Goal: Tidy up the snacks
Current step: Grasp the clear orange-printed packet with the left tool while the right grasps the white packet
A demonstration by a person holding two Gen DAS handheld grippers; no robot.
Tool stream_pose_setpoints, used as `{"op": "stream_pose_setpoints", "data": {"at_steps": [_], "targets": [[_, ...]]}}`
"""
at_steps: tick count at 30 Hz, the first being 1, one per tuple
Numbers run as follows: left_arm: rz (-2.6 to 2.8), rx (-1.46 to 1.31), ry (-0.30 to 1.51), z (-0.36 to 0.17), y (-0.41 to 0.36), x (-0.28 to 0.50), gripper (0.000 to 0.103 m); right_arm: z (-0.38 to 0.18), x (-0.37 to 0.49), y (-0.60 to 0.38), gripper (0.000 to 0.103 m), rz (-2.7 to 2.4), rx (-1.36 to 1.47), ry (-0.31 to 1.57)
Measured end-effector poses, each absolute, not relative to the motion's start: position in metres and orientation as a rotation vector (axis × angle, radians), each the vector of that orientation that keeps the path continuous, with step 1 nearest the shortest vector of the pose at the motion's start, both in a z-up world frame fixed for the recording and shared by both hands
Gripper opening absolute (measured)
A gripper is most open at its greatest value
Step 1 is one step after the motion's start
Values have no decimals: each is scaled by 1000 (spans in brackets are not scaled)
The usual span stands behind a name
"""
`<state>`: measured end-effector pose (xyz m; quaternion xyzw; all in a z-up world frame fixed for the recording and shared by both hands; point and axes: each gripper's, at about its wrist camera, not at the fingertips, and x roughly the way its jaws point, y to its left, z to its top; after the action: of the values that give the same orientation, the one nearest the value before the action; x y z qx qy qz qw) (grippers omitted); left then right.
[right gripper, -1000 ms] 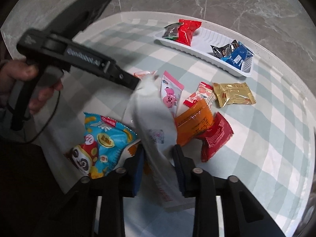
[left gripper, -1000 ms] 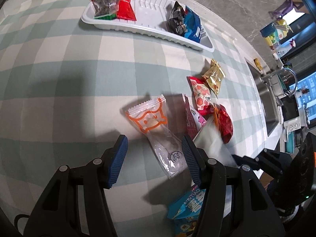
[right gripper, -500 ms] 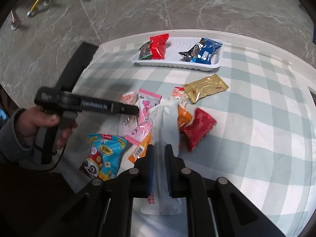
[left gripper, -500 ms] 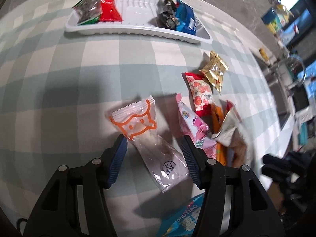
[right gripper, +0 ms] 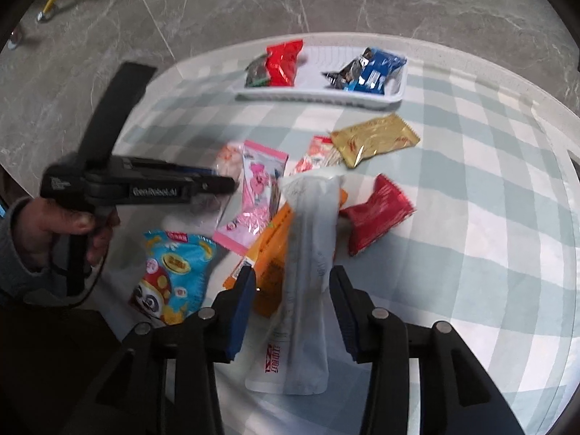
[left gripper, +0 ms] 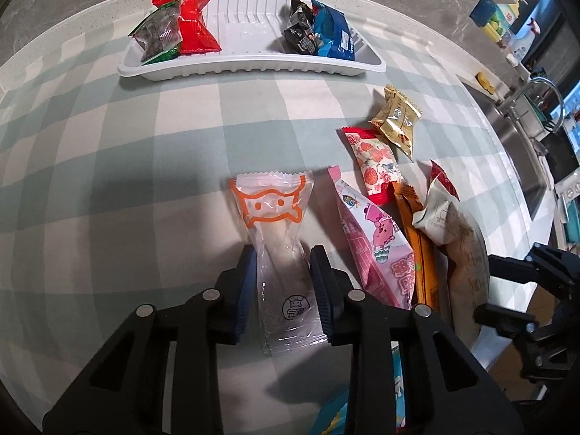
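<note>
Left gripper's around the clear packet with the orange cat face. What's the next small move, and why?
Probably lift the clear packet straight up, then carry it toward the white tray. The left gripper has just been closing and its pads press the packet's sides, so the grip looks made. The tray's middle is bare between its two snack piles.

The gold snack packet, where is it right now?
The gold snack packet lies on the checked cloth right of centre in the left wrist view, touching the strawberry packet, short of the white tray.
</note>
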<state>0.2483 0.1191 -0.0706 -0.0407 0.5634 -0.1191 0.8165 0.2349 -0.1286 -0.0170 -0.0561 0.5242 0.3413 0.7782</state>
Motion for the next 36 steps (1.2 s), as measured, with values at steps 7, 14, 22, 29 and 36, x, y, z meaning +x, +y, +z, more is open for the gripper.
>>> {"op": "stream_pose_setpoints", "data": {"at_steps": [7,14,22,29,36], "targets": [[-263,-84,1197,-70,119,247,26,-36,241,-129,26,706,-106,1186],[-305,-142,1196,-70,124,244,20,-26,247,-147,24,751,77,1192],[-336,-219,1171,-55,136,245,20,-20,264,-171,24,773,370,1205],[-352,-296,1140,-36,152,251,20,-14,280,-175,24,794,511,1191],[-372,-364,1111,-21,163,267,20,-9,299,-169,24,811,587,1175]]}}
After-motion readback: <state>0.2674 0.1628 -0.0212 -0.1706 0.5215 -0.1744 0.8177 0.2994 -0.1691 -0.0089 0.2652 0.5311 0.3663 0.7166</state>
